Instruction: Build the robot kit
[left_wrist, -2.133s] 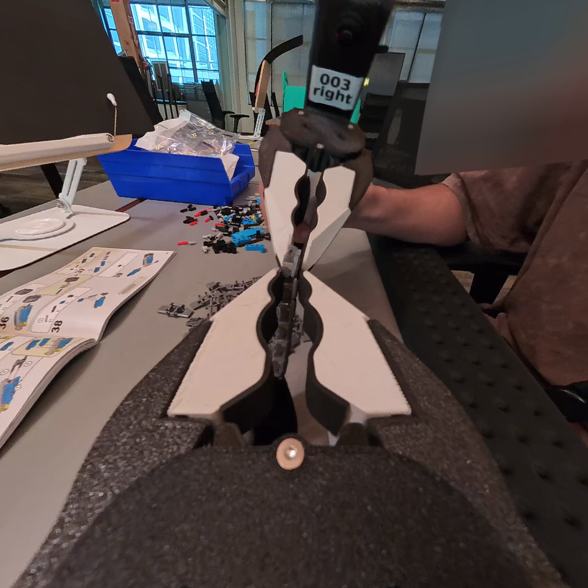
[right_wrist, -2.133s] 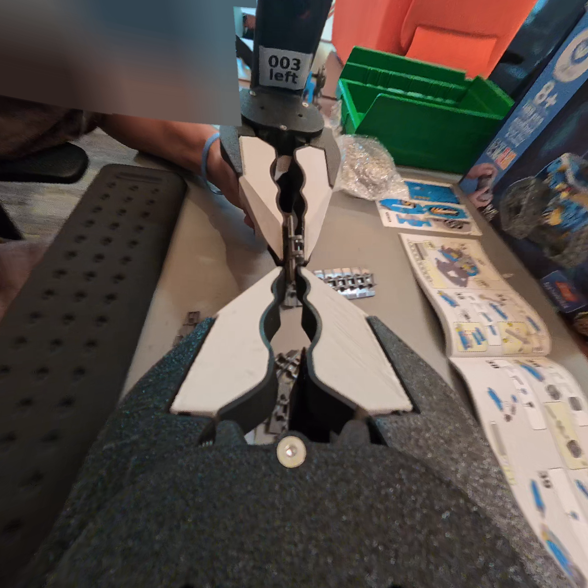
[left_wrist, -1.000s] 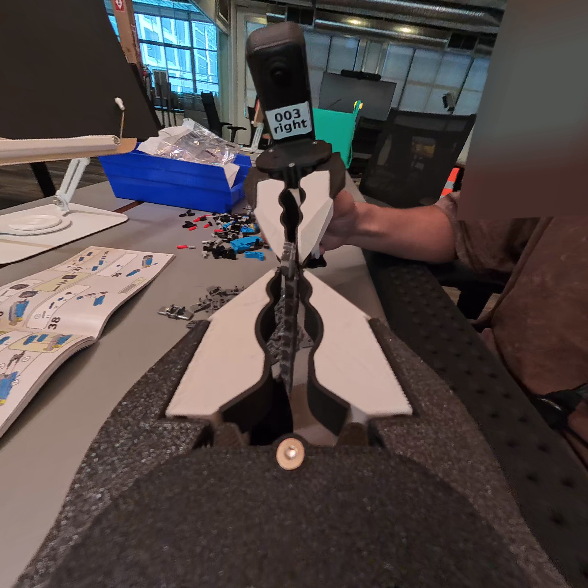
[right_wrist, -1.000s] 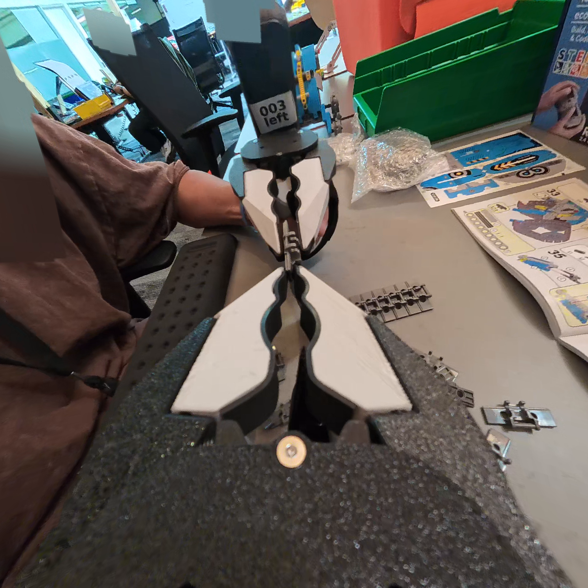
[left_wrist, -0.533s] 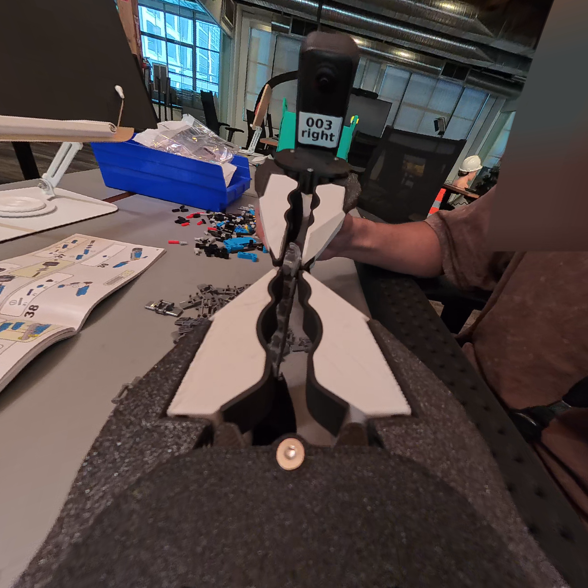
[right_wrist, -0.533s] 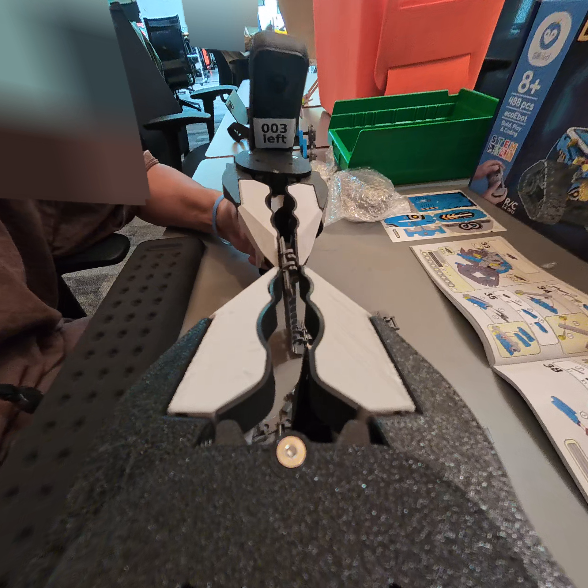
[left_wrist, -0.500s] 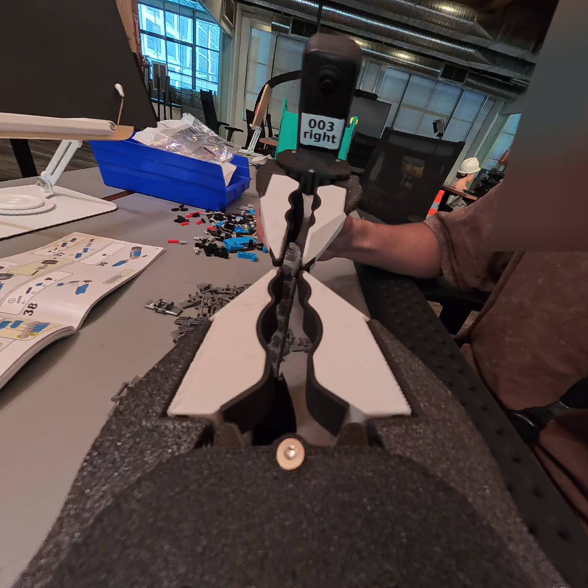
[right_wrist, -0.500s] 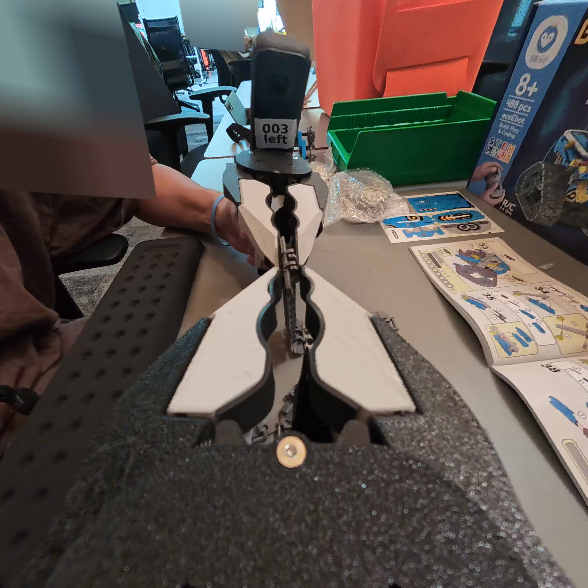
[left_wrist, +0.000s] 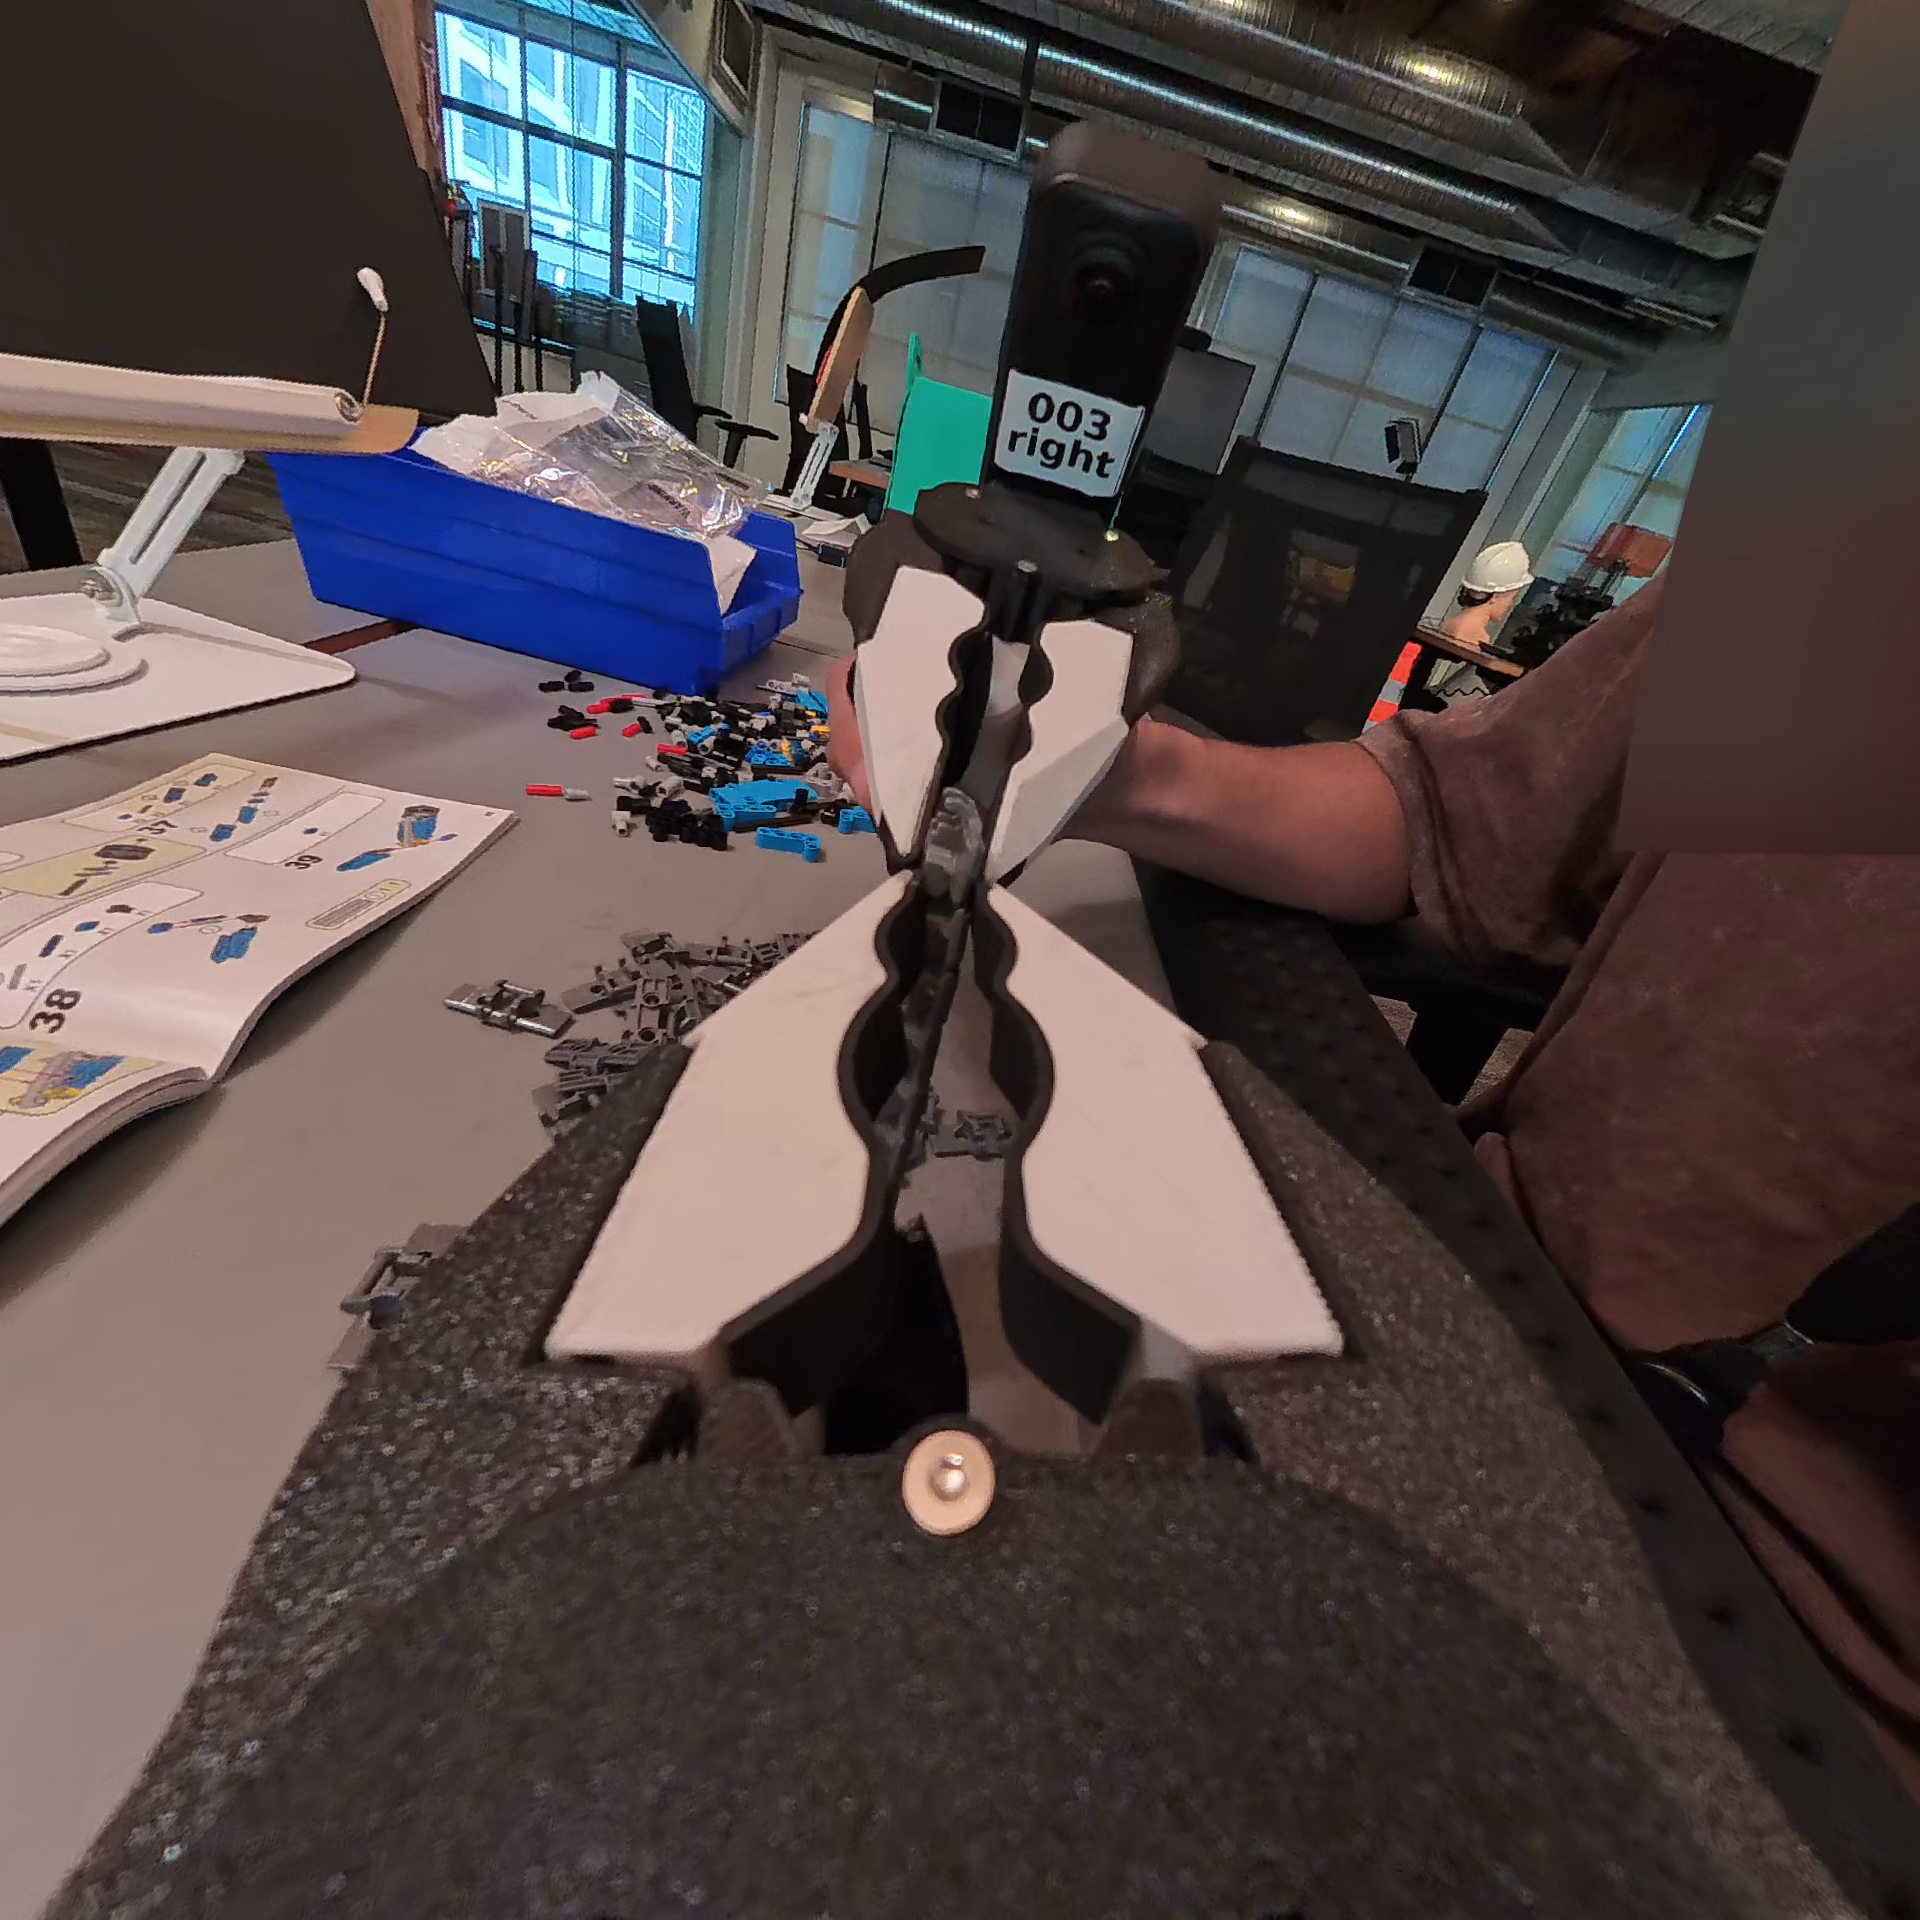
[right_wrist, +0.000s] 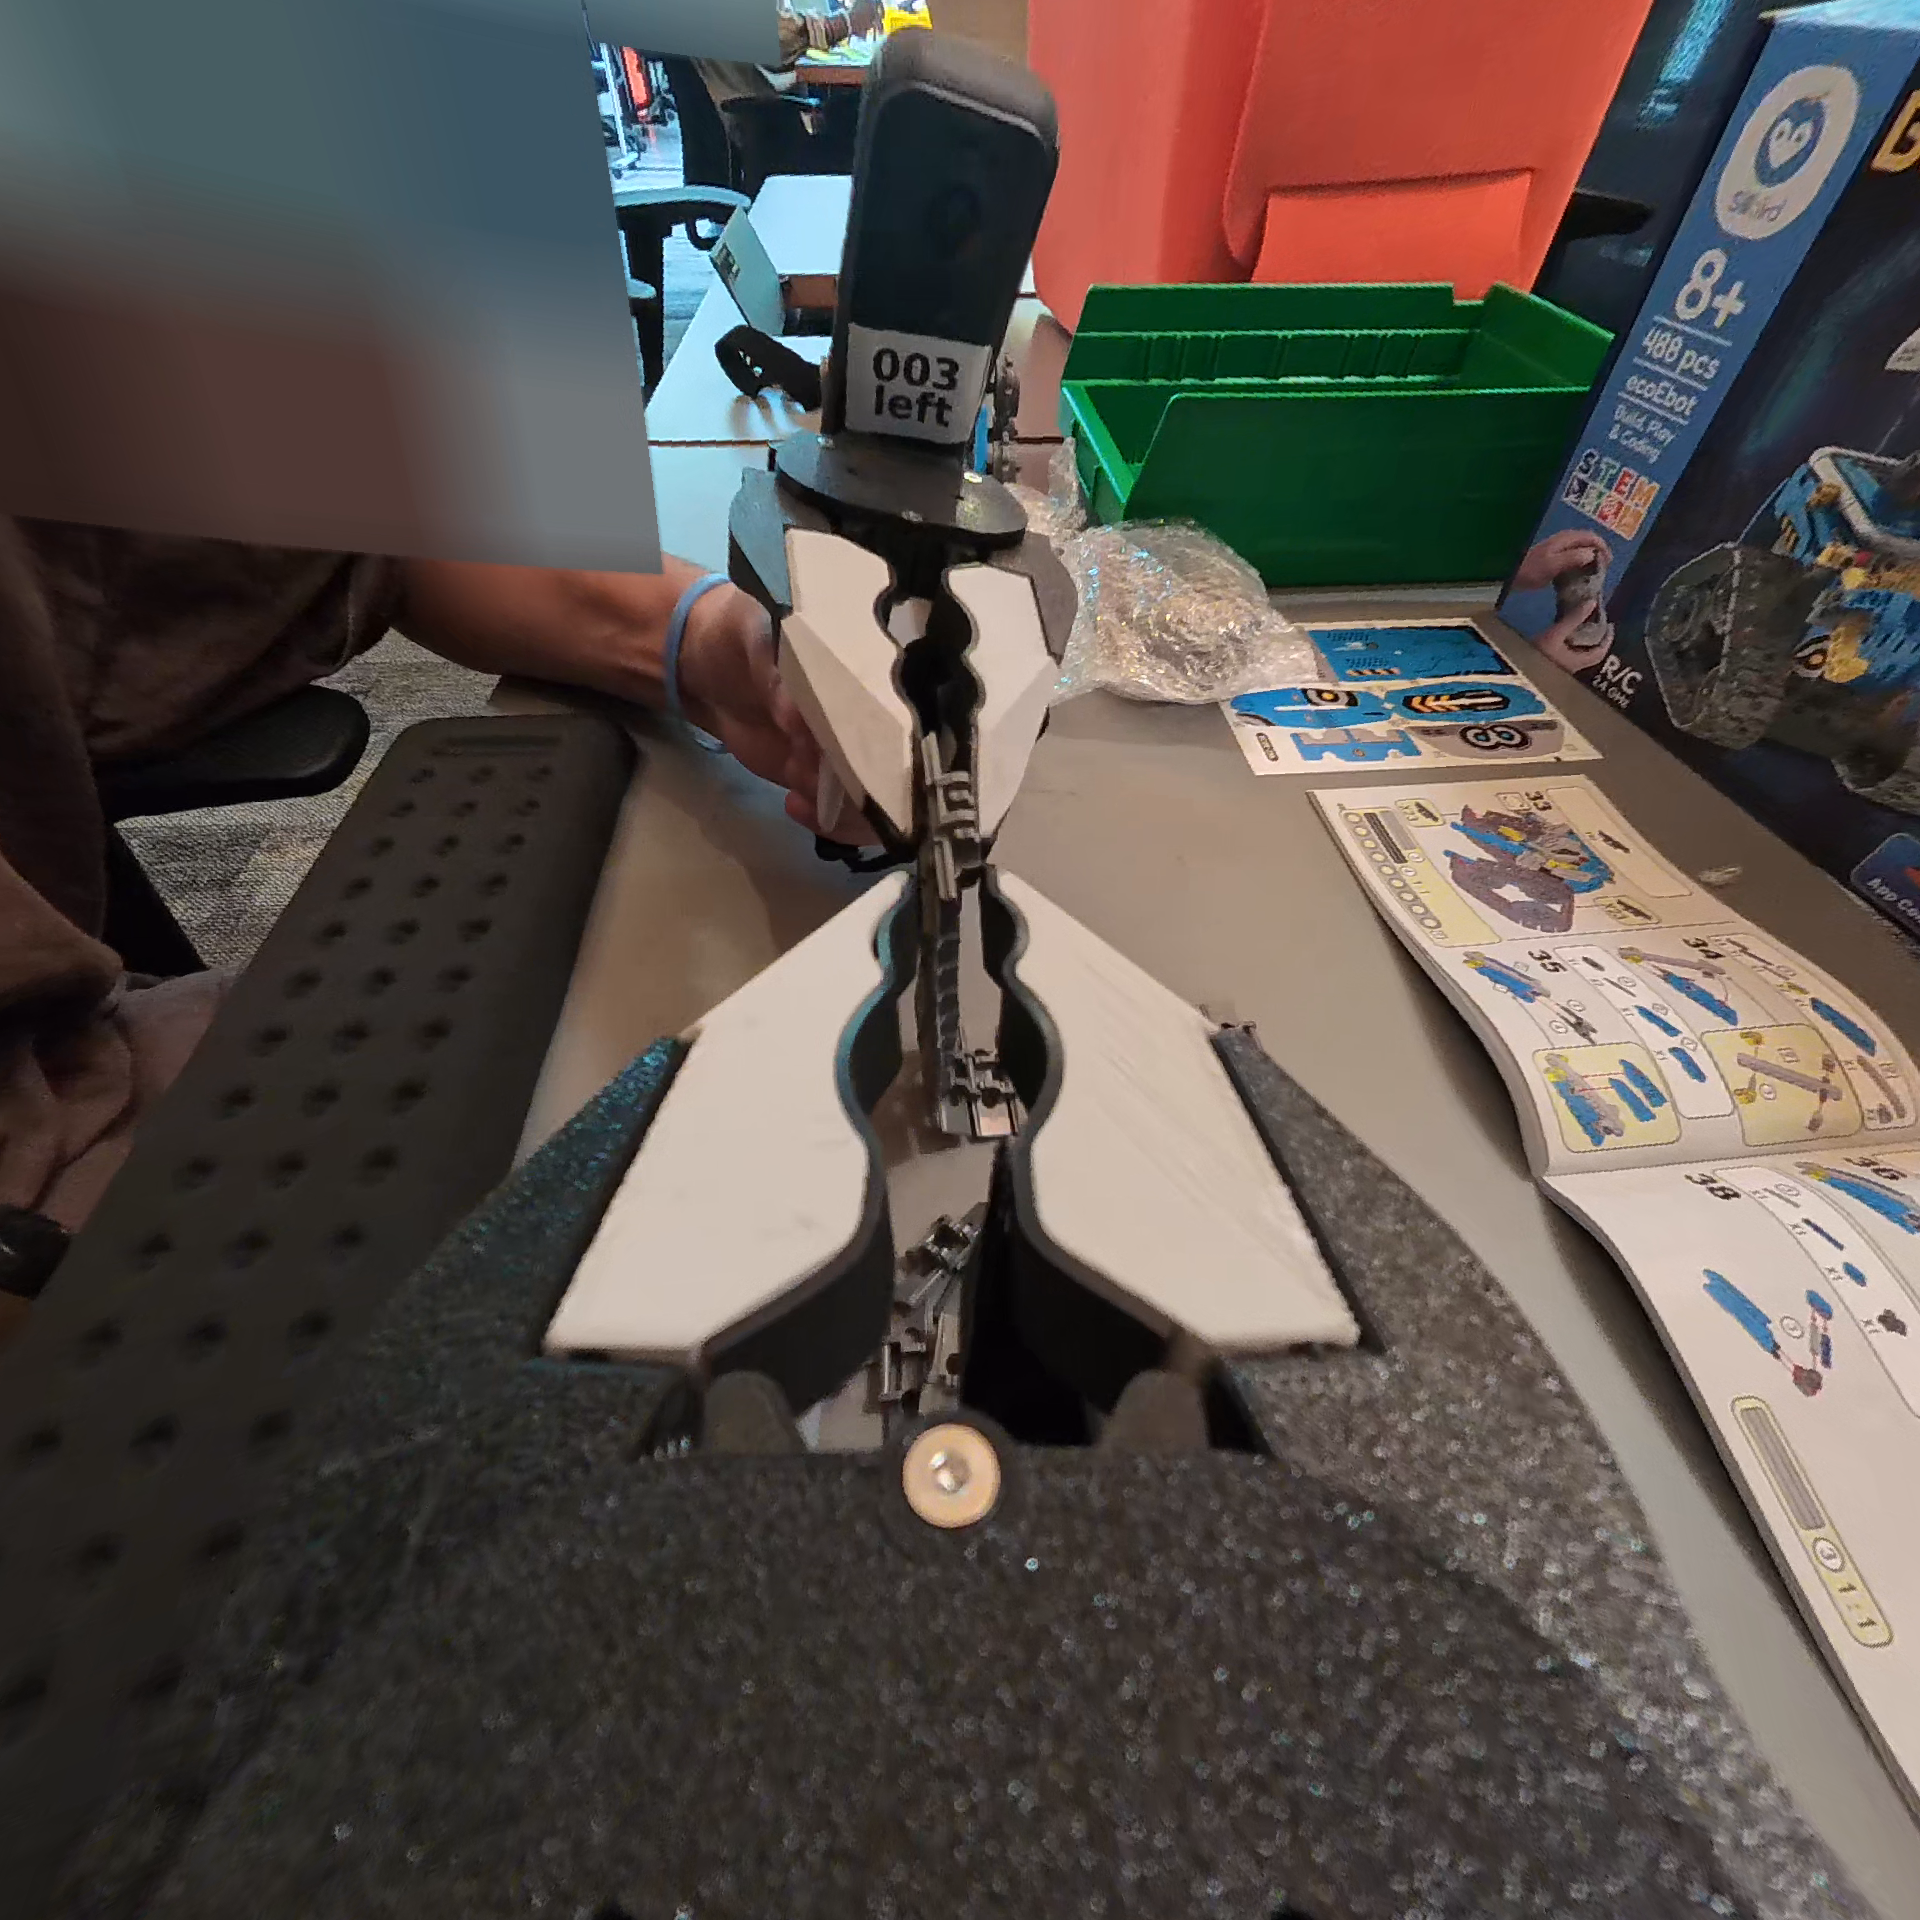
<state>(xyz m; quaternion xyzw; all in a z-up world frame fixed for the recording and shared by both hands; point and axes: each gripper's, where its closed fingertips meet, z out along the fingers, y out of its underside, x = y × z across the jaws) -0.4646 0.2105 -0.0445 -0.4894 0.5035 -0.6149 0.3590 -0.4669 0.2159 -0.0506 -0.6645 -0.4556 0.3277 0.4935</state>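
- While both grippers meet tip to tip above the grey table (left_wrist: 312, 1195), the left gripper (left_wrist: 940, 894) has its two white fingers clamped on a strip of grey track links (left_wrist: 920, 1029) that runs back between them.
- Facing it at 12 o'clock, the right gripper (left_wrist: 951, 831) pinches the far end of that strip; its own view shows the linked strip (right_wrist: 951, 997) passing through its closed tips (right_wrist: 951, 883) into the left gripper (right_wrist: 940, 800).
- One loose heap of grey track links (left_wrist: 665, 987) lies on the table at 10 o'clock of the left gripper.
- One scatter of small blue, black and red pieces (left_wrist: 717, 769) sits farther off at 11 o'clock, before one blue bin (left_wrist: 520, 582) holding clear plastic bags.
- One open instruction booklet (left_wrist: 187, 935) lies at 9 o'clock in the left wrist view.
- At 1 to 2 o'clock in the right wrist view stand one green bin (right_wrist: 1330, 447), one crumpled clear bag (right_wrist: 1164, 613), one sticker sheet (right_wrist: 1403, 696) and one blue kit box (right_wrist: 1766, 468).
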